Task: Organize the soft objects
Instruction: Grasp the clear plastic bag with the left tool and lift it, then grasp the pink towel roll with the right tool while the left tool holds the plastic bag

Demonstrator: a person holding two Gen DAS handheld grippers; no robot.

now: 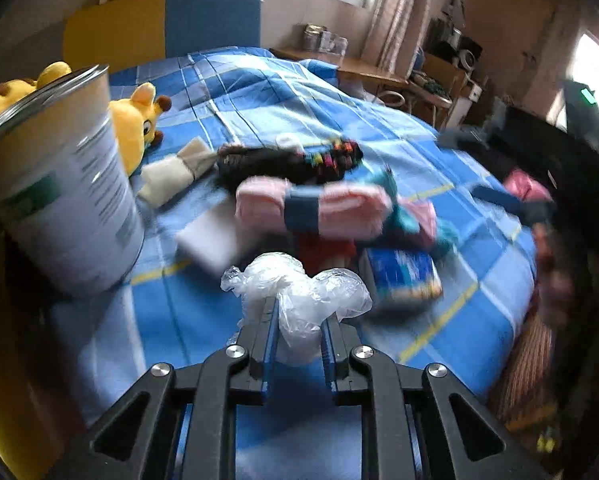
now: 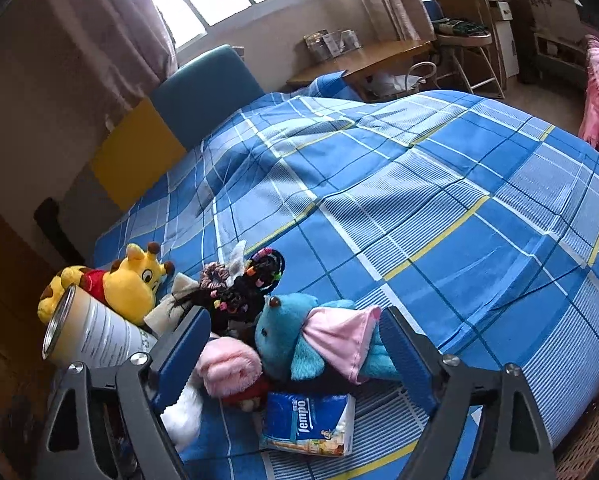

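1. The left tool points forward over the bed, its fingers closed on a crumpled plastic bag.
2. The right tool is wide open, tilted, around a blue plush elephant.
3. At 6 o'clock below the elephant lies a tissue pack reading "Tempo".

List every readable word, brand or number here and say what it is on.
"Tempo": on the blue tissue pack, right wrist view.
Smaller print beside the logo on that pack: too small to read.
Print on the metal can: blurred, unreadable in both views.
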